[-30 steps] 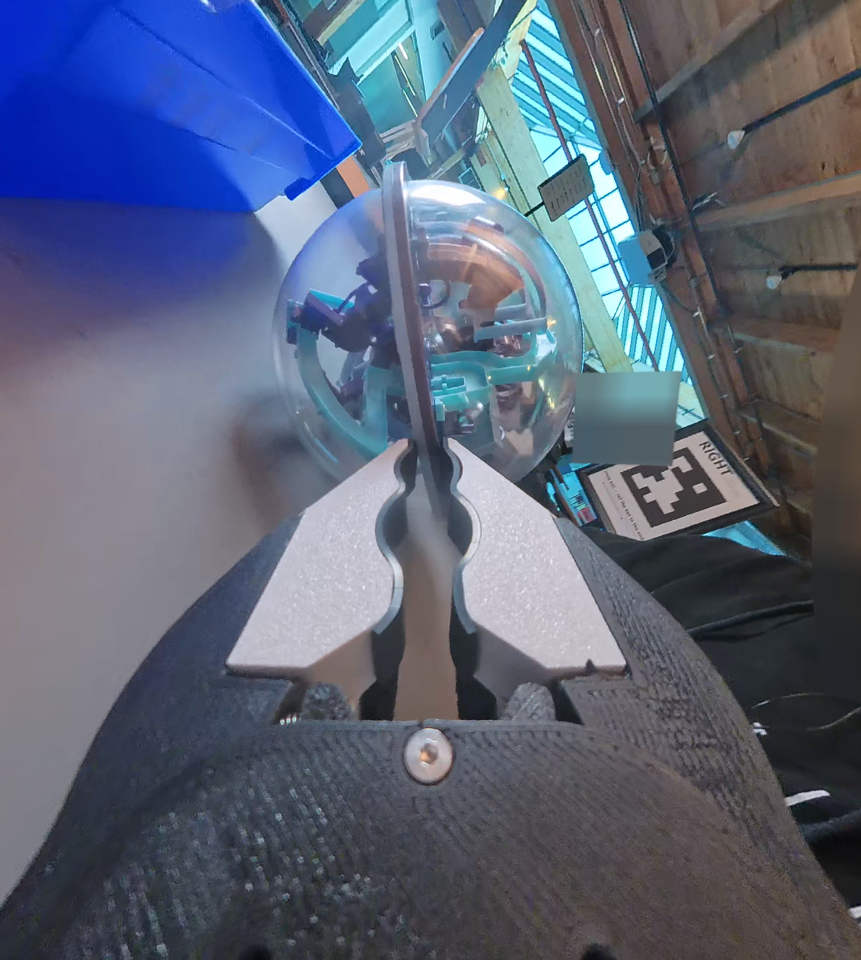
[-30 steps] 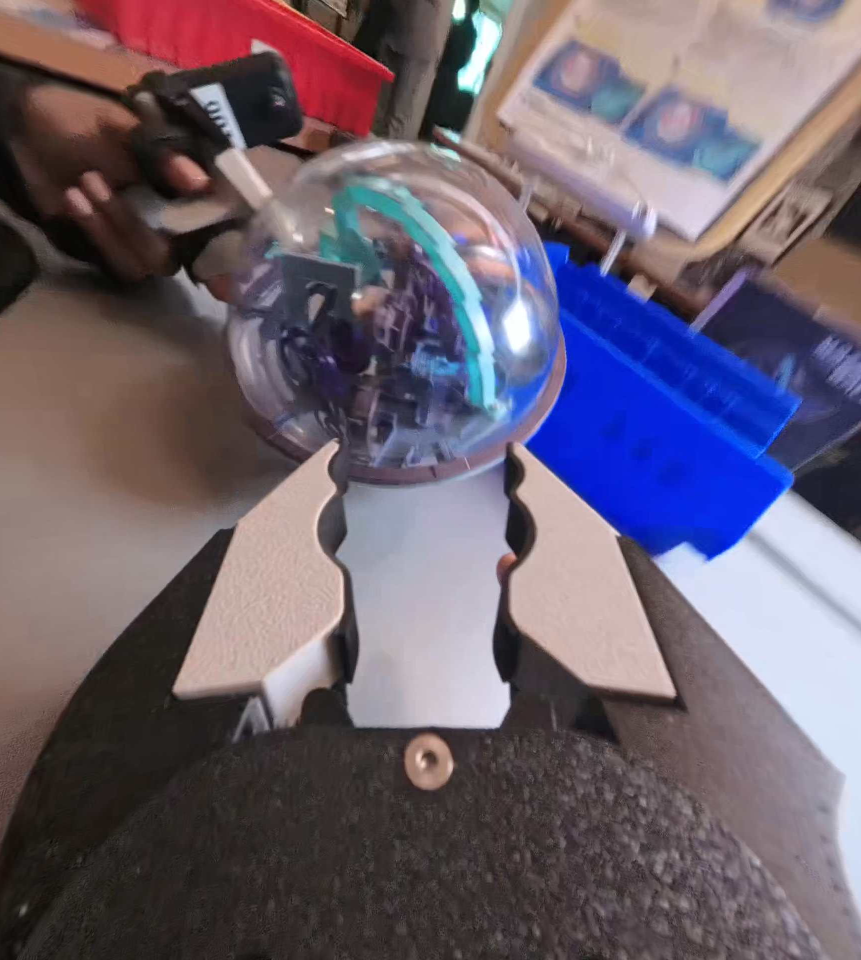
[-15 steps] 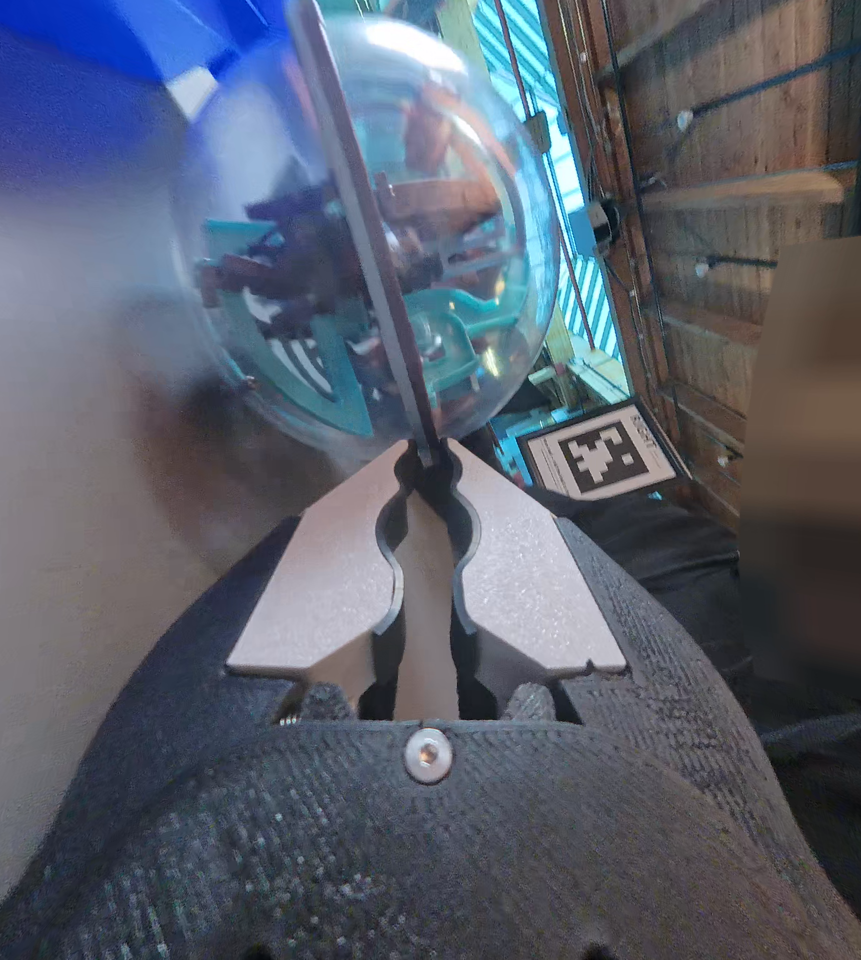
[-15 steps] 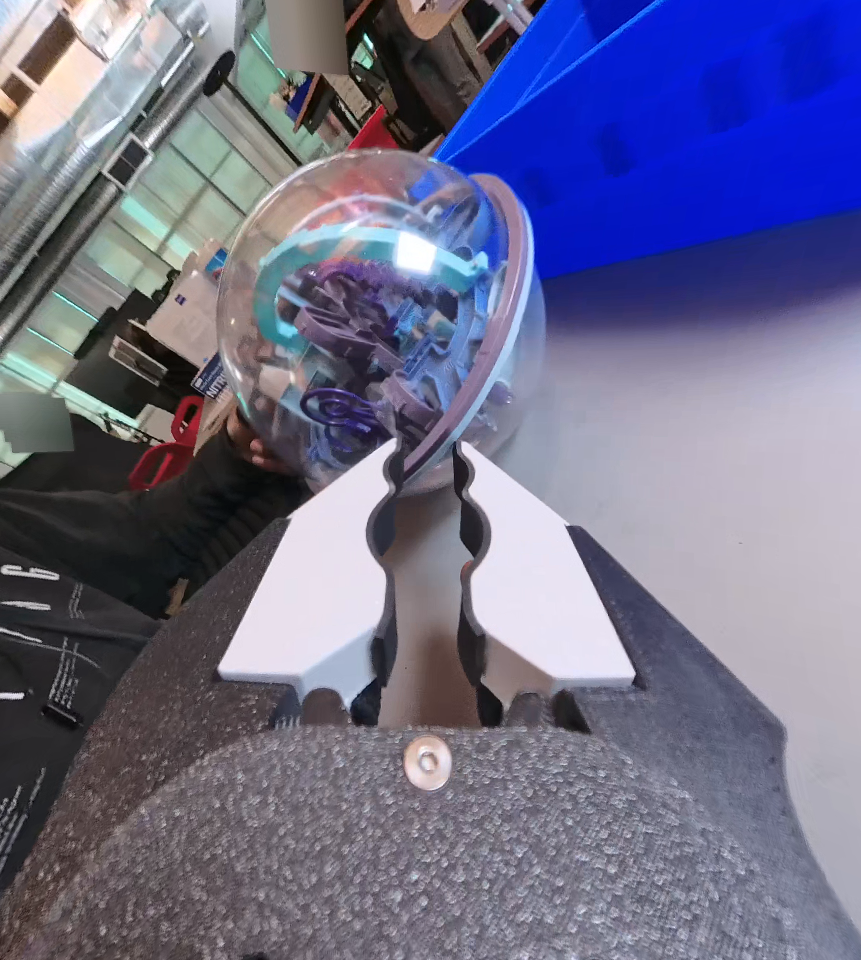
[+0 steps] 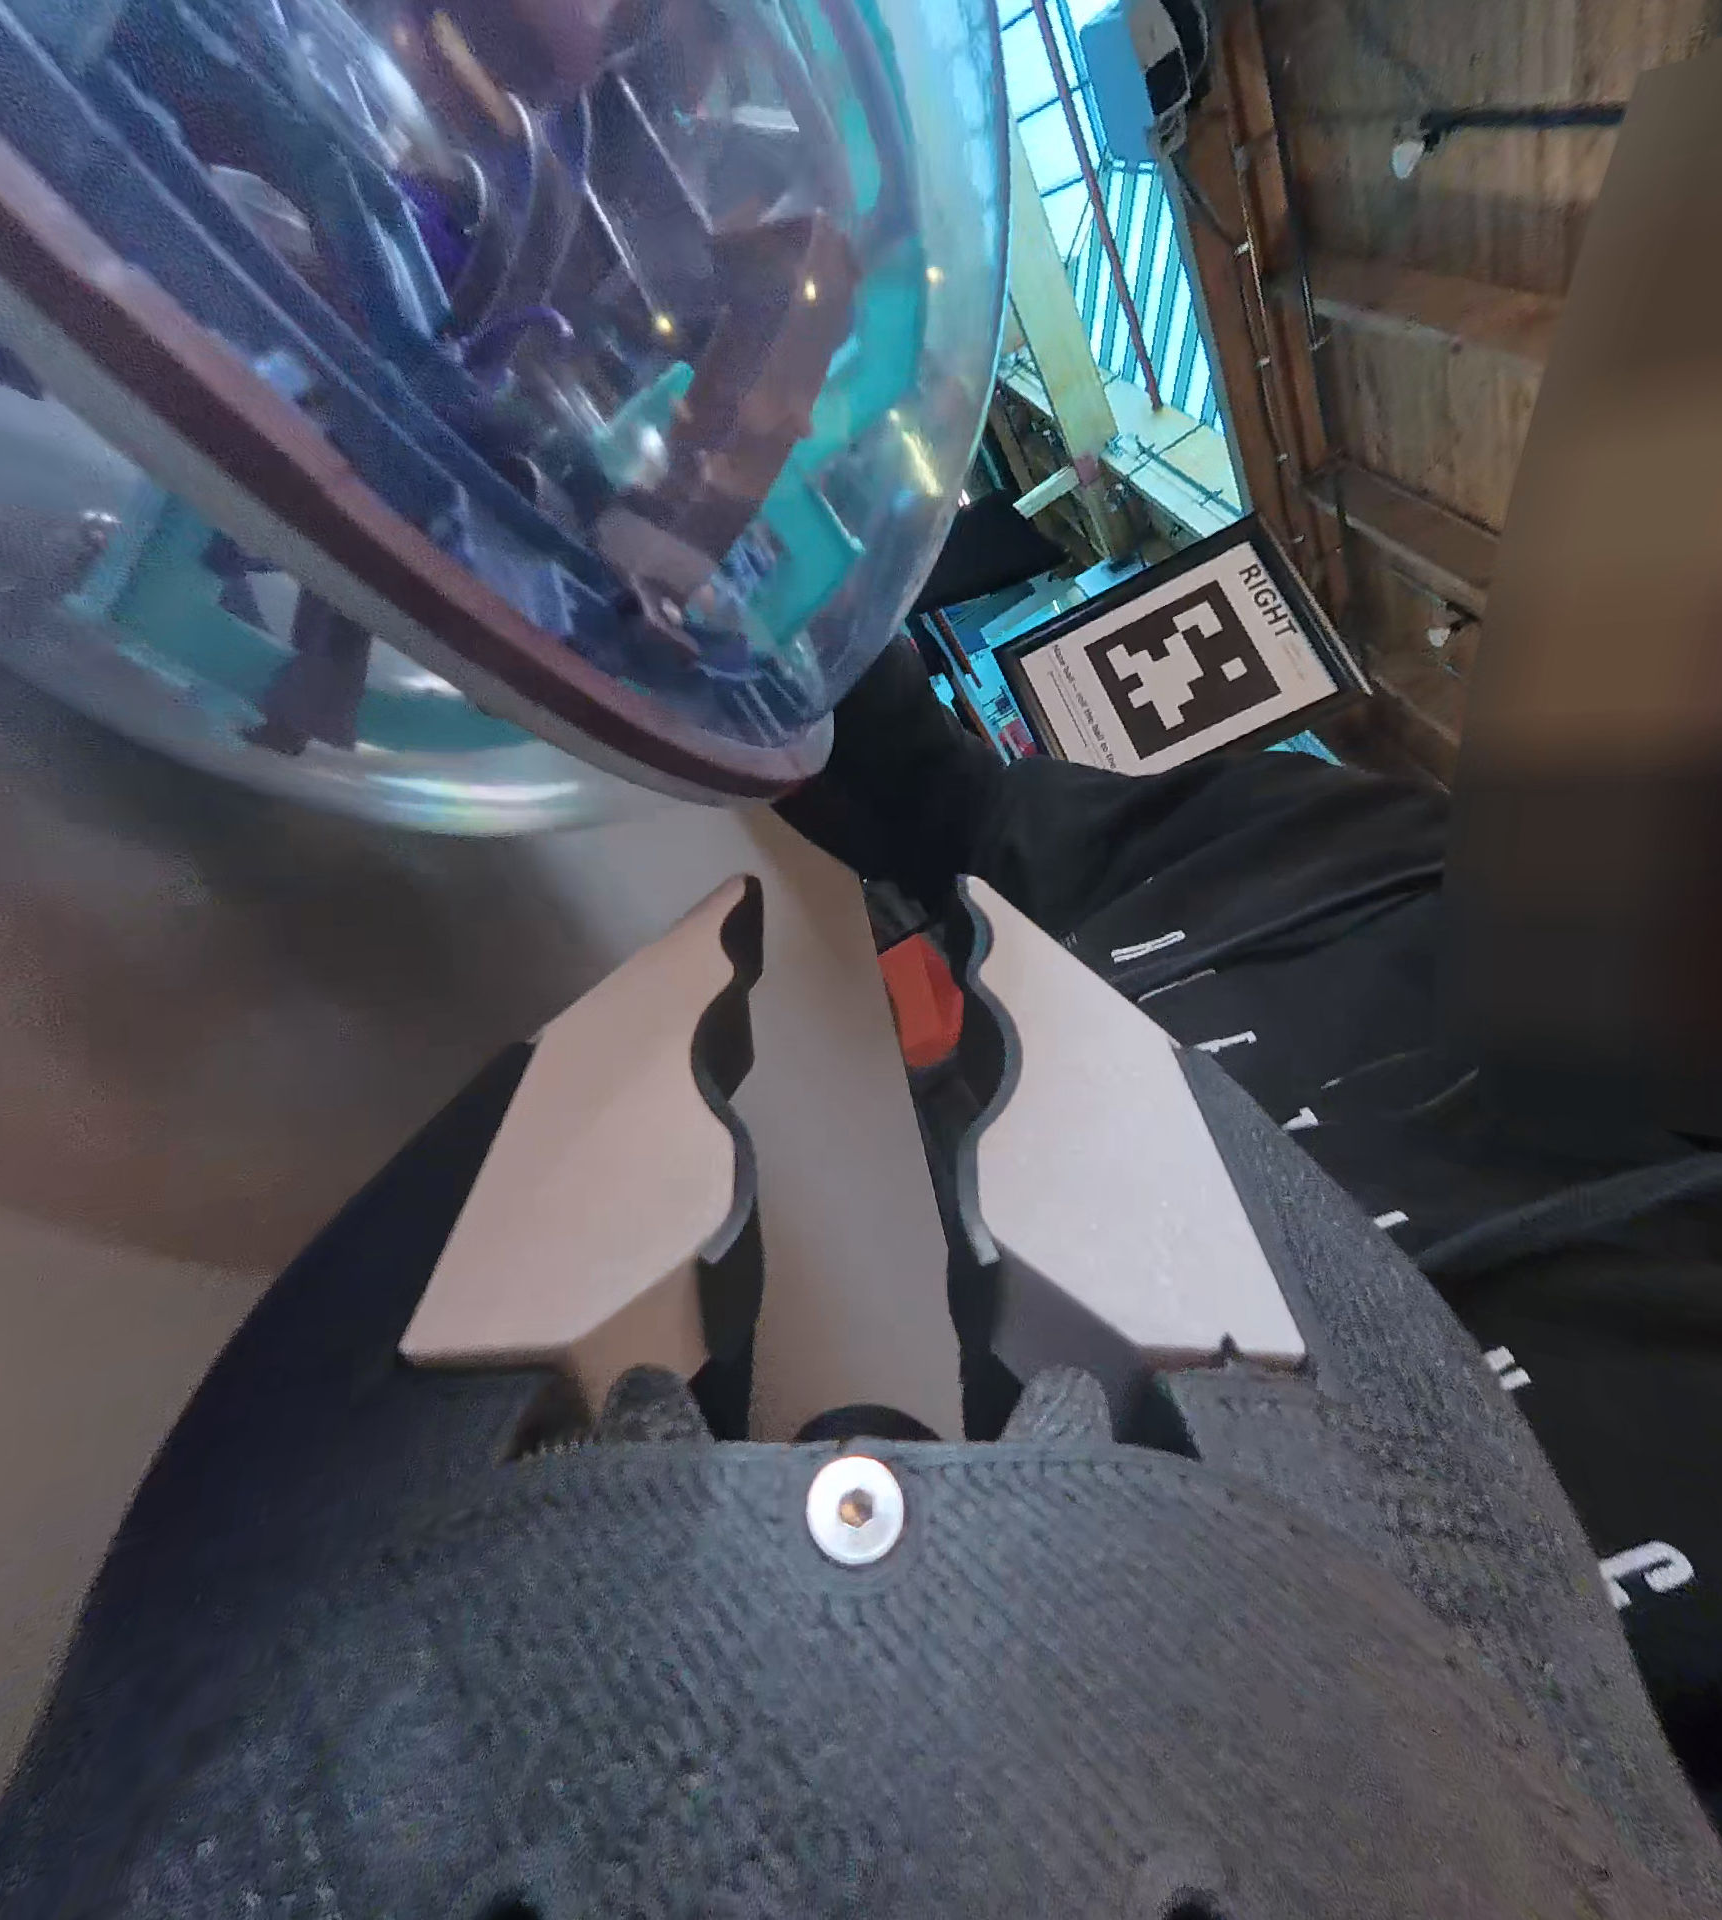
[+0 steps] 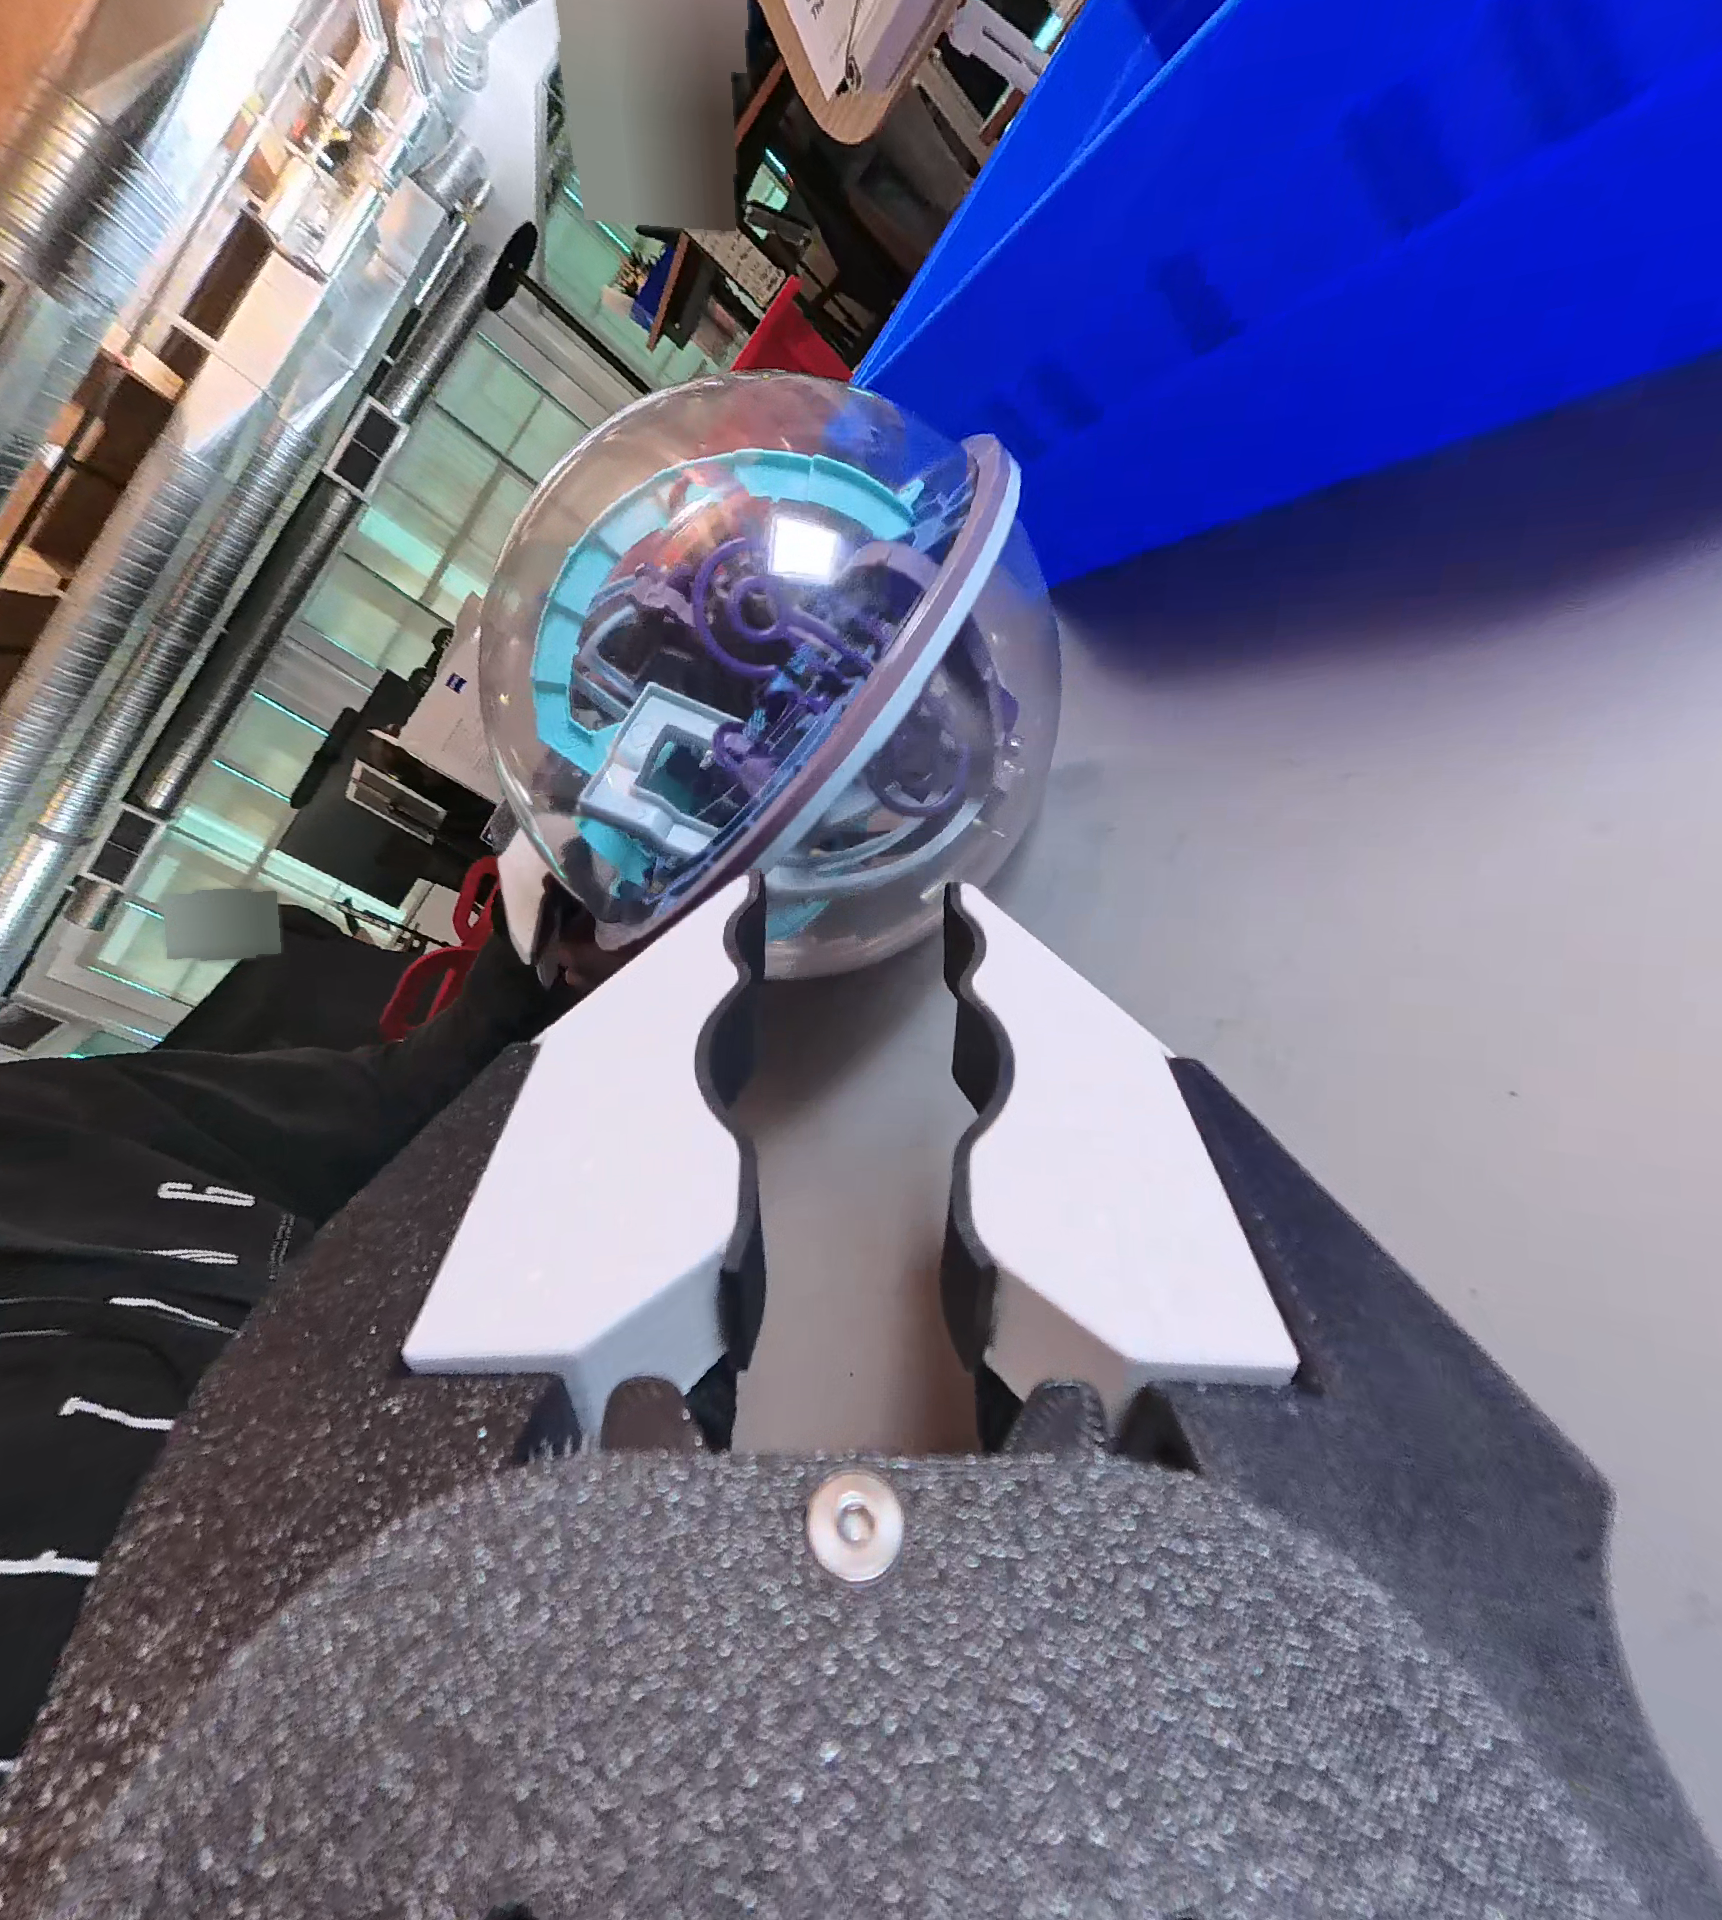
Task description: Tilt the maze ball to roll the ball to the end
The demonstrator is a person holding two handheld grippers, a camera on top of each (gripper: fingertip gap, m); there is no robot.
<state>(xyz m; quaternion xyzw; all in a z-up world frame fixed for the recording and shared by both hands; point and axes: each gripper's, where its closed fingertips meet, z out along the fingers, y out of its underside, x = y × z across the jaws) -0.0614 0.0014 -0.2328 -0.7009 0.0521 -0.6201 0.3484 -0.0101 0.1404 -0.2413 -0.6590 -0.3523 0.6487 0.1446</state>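
The maze ball (image 5: 441, 343) is a clear sphere with teal and purple tracks and a dark rim around its middle. In the left wrist view it fills the upper left, just beyond my left gripper (image 5: 857, 894), which is open and empty. In the right wrist view the maze ball (image 6: 763, 686) sits on the grey table (image 6: 1356, 935) with its rim tilted. My right gripper (image 6: 849, 894) is open, and its left fingertip is right at the rim's lower end. I cannot make out the small ball inside.
A blue bin (image 6: 1408, 312) stands on the table just behind the maze ball. A person's black clothing (image 6: 57, 1195) lies to the left, and also shows in the left wrist view (image 5: 1356, 1039). A framed marker sign (image 5: 1179, 665) stands beyond.
Half a second ago both grippers were shut on the maze ball's rim. Both have now opened and let go. The left gripper sits closer under the ball.
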